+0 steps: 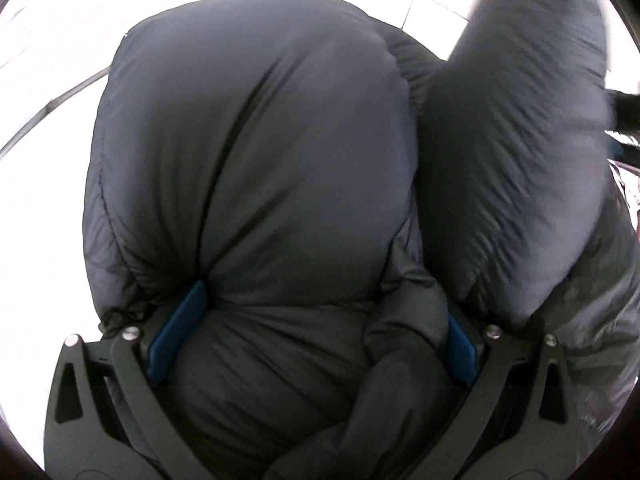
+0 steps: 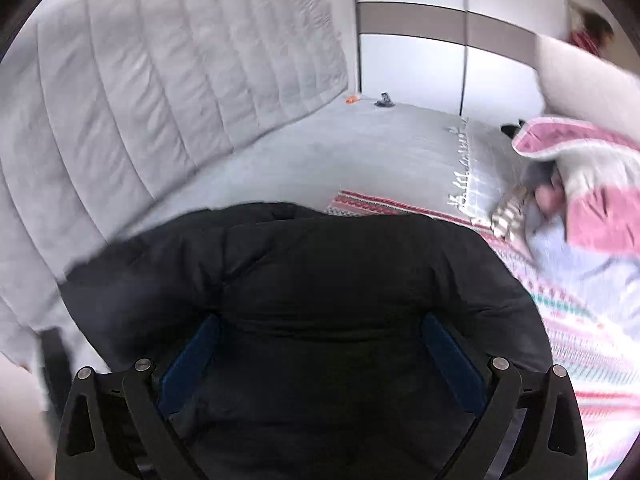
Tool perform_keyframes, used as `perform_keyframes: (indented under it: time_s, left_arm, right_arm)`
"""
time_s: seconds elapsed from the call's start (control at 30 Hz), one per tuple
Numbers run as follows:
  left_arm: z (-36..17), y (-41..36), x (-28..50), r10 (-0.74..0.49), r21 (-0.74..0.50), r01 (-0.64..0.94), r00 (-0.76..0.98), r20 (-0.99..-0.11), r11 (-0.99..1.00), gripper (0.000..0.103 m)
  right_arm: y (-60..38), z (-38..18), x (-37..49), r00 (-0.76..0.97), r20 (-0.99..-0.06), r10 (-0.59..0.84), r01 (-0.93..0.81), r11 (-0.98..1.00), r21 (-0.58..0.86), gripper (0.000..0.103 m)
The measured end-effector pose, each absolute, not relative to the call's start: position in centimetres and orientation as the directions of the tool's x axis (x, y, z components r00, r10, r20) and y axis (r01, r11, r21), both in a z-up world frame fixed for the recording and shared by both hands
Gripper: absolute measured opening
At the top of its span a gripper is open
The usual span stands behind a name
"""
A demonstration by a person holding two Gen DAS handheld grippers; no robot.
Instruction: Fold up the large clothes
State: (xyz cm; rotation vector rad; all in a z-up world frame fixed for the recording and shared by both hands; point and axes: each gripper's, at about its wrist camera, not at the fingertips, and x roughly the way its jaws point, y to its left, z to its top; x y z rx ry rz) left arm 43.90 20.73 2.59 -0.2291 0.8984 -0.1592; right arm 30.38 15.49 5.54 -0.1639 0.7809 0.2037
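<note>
Both claws grasp one dark grey puffy quilted jacket (image 1: 248, 152): the left claw (image 1: 316, 328) pinches a bulging fold, the right claw (image 2: 320, 360) clamps another bunch held over the grey bed (image 2: 360, 148). One pink-and-white blanket (image 2: 592, 184) lies beyond.

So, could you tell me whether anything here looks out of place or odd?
Nothing looks damaged or spilled. The dark puffer jacket bulges in a thick bunch in the left gripper and fills the right gripper too, not flat for folding. On the bed, a pink blanket lies crumpled at the right.
</note>
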Motion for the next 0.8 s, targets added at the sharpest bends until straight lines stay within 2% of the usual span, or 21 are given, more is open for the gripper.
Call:
perform_keyframes:
  time_s: [0.1,0.37,0.5,0.8]
  left_arm:
    - [2.8,20.7,44.0,-0.246,-0.282,0.041,0.616,-0.748,0.959,0.103]
    - [2.2,21.4,43.3,-0.267,-0.322,0.022,0.615,-0.742,0.947,0.103]
    - [2.2,21.6,43.5,-0.255,-0.303,0.025,0.608,-0.752,0.953,0.103]
    - [1.7,20.5,43.0,-0.235,-0.253,0.053,0.588,-0.774,0.966,0.103]
  right_arm:
    - [13.2,0.6,36.0,0.665,-0.743,0.069,-0.256,0.957,-0.140,0.103]
    - [14.3,-3.6,39.3,0.602,-0.797,0.045,-0.266,0.953,-0.147,0.103]
    - [13.5,-4.6,39.2,0.600,-0.799,0.042,-0.258,0.956,-0.143,0.103]
    - [12.5,-2.7,36.4,0.644,-0.764,0.031,-0.254,0.951,-0.176,0.103]
